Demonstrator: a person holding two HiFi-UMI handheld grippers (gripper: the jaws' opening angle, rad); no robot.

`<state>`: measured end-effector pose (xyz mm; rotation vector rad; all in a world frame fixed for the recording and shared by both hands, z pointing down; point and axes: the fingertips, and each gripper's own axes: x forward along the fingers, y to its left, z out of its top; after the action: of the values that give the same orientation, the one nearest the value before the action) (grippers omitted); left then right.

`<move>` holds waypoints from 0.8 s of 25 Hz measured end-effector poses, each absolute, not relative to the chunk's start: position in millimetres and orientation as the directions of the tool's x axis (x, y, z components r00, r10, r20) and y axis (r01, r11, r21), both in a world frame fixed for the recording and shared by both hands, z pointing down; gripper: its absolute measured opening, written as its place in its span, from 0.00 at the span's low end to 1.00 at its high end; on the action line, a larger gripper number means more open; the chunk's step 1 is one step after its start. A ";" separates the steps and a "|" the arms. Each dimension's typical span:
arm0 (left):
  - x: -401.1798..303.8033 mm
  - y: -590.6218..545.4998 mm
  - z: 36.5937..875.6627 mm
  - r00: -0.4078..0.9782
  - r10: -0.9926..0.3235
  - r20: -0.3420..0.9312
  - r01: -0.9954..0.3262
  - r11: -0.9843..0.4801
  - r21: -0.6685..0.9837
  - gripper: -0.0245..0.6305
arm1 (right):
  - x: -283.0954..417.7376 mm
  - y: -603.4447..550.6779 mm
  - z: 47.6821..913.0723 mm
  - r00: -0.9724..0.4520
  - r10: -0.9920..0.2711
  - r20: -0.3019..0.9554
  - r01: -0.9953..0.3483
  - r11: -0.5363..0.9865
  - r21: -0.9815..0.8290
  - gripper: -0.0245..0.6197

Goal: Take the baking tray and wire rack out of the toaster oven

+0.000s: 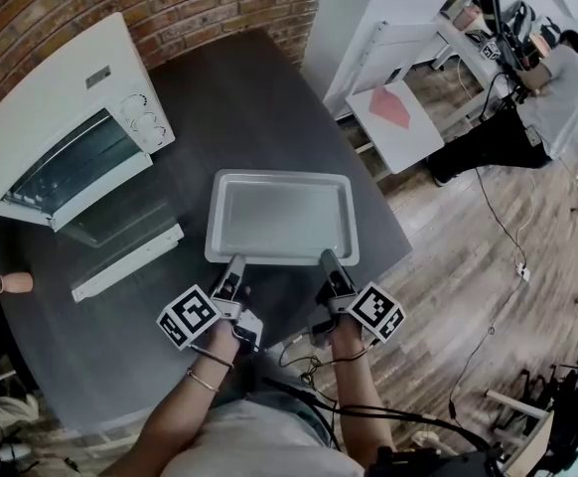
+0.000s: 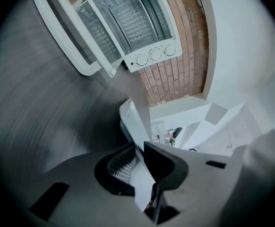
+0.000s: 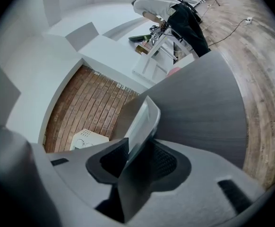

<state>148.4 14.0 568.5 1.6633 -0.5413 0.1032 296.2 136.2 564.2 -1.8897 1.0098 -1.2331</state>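
While both grippers clamp its near rim, the tray (image 1: 281, 217) is out of the oven (image 1: 66, 107), just right of the oven's dropped door (image 1: 130, 251) and low over the dark table (image 1: 239, 87). Whether it rests on the tabletop or hangs just above it cannot be told. The left gripper (image 1: 233, 264) has its jaws closed on the end of that rim nearer the oven, and the right gripper (image 1: 328, 260) on the end farther from it, each pinching the thin metal edge between its pads. By the look of things, the first half of the job is all but done, with only the set-down and release left. The rack (image 2: 128, 20) appears to sit inside the open oven, untouched, and would have to come out next.
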 end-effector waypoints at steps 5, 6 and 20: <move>149.3 9.5 575.1 0.867 -0.280 0.413 -0.447 -0.068 0.892 0.11 | 293.3 136.0 578.7 0.236 -0.839 0.490 -0.235 -0.539 -0.809 0.26; 149.3 9.0 576.6 0.864 -0.279 0.419 -0.452 -0.067 0.889 0.12 | 292.6 136.3 580.8 0.233 -0.834 0.500 -0.236 -0.547 -0.803 0.26; 150.7 9.7 600.5 0.838 -0.255 0.482 -0.504 -0.028 0.863 0.13 | 289.2 139.3 600.9 0.170 -0.771 0.613 -0.241 -0.636 -0.733 0.36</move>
<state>150.7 9.7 600.5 1.6179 -0.6087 0.2206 289.2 139.3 600.9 -1.9787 0.9535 -1.4772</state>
